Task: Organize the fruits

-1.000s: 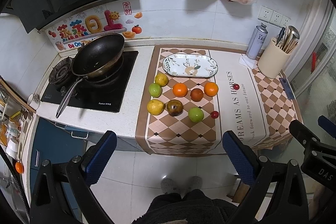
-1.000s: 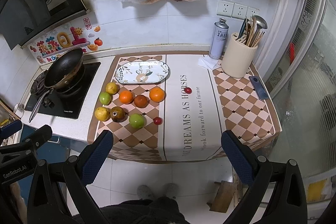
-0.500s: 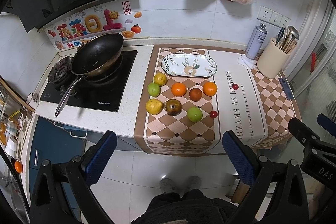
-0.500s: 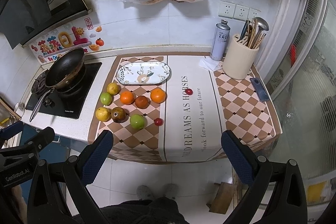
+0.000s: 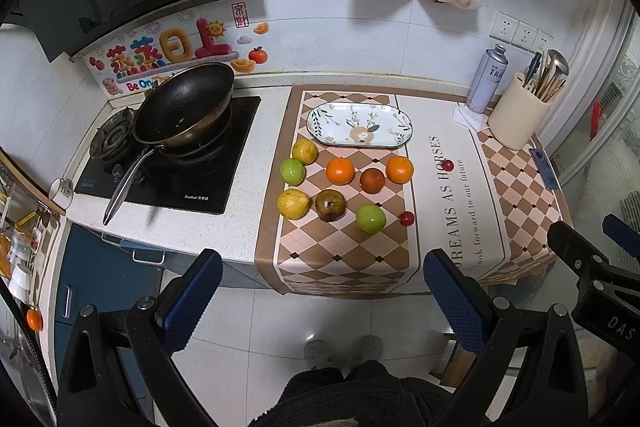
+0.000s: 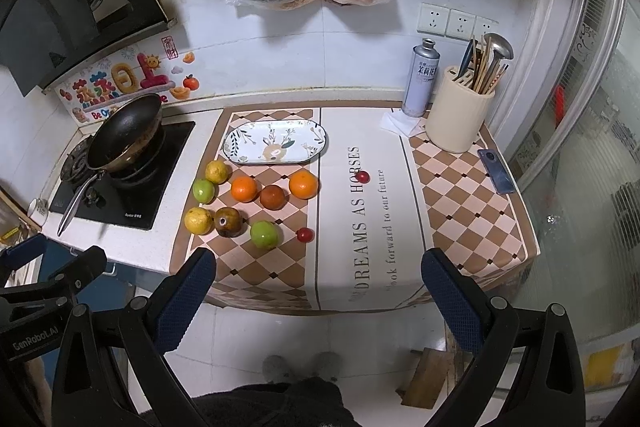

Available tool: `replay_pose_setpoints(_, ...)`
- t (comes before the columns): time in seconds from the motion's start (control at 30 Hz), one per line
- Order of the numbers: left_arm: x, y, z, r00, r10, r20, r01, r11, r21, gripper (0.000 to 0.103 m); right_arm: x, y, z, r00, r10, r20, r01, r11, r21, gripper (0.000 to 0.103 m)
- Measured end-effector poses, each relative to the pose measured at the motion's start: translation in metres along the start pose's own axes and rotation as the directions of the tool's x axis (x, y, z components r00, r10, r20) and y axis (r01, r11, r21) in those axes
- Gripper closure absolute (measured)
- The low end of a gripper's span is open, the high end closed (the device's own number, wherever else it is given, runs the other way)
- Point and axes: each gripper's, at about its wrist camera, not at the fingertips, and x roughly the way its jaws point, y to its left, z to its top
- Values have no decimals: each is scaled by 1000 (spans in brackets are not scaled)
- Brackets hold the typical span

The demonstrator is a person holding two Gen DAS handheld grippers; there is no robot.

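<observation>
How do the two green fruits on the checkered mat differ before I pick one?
The near green fruit lies in the front row beside a small red fruit; the far green fruit sits a row back at the mat's left edge, next to a yellow fruit. The near one looks slightly larger, though it is closer to the camera. Both are round, green, lying loose on the mat, neither on the plate.

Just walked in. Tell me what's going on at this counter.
A person stands at a kitchen counter with a gripper in each hand, and nothing is picked up yet. The left gripper and right gripper are both open, held back from the counter's edge. The fruits, among them two oranges, two green ones and two small red ones, lie loose on the checkered mat. The patterned plate behind them holds none.
</observation>
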Motion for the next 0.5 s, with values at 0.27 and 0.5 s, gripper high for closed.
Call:
replay_pose_setpoints(0.27, 11, 15, 7, 984, 48, 171, -49, 999, 0, 0, 20, 11, -1, 998, 20, 58, -22, 999, 38, 0)
replay_pose_setpoints(0.5, 62, 76, 14, 988, 104, 114, -97, 993, -66, 0, 74, 39, -17, 997, 55, -47, -52, 997, 62, 1)
